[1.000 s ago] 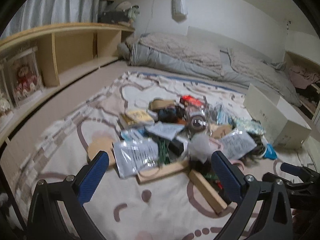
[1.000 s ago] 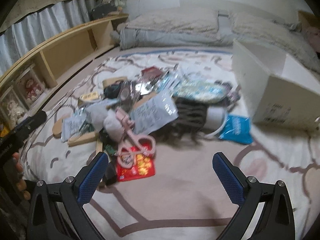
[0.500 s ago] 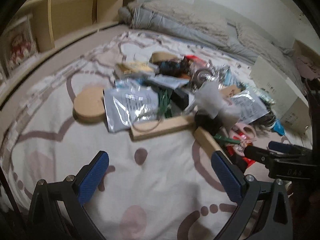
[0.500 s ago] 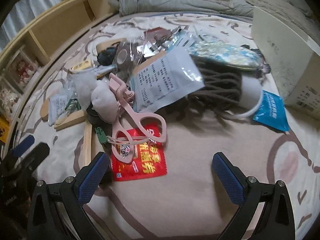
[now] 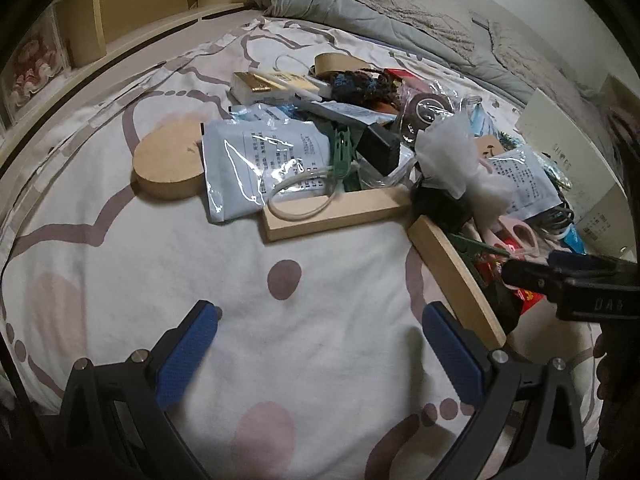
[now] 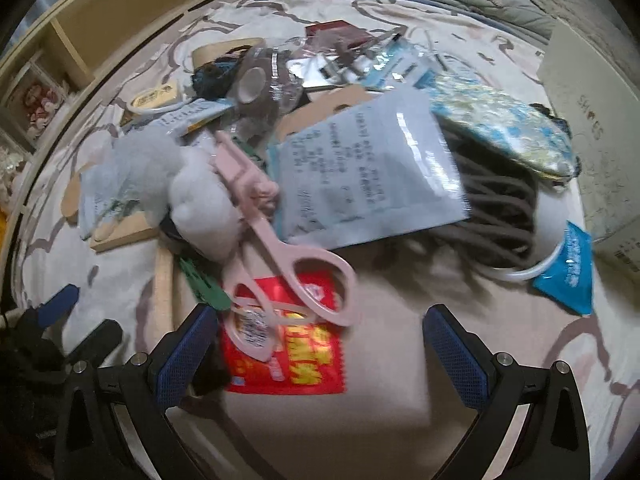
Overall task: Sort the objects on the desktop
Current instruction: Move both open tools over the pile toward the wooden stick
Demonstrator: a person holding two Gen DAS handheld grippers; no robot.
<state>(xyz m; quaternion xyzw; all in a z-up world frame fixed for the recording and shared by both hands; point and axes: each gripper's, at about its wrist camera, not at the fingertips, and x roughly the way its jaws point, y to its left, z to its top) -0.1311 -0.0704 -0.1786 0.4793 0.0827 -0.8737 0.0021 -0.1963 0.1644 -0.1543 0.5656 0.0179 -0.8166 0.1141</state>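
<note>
A heap of small objects lies on a patterned bed sheet (image 5: 168, 280). In the left wrist view I see a heart-shaped wooden piece (image 5: 168, 166), a silver foil pouch (image 5: 260, 164), two wooden blocks (image 5: 336, 212) and a tape roll (image 5: 426, 110). My left gripper (image 5: 318, 354) is open and empty over bare sheet in front of the heap. In the right wrist view pink scissors (image 6: 280, 256) lie on a red packet (image 6: 296, 356), beside a white pouch (image 6: 368, 180) and a blue packet (image 6: 568, 264). My right gripper (image 6: 320, 354) is open and empty, just above the red packet.
A white cardboard box (image 6: 592, 92) stands at the right. A grey duvet (image 5: 380, 4) lies at the back. Wooden shelves (image 5: 132, 8) run along the left. A dark knitted item with a white band (image 6: 508, 220) lies under the pouch. The right gripper also shows in the left wrist view (image 5: 580, 284).
Both grippers have tilted down and moved closer to the heap. The right gripper has come down over the red packet and scissors. Both stay open.
</note>
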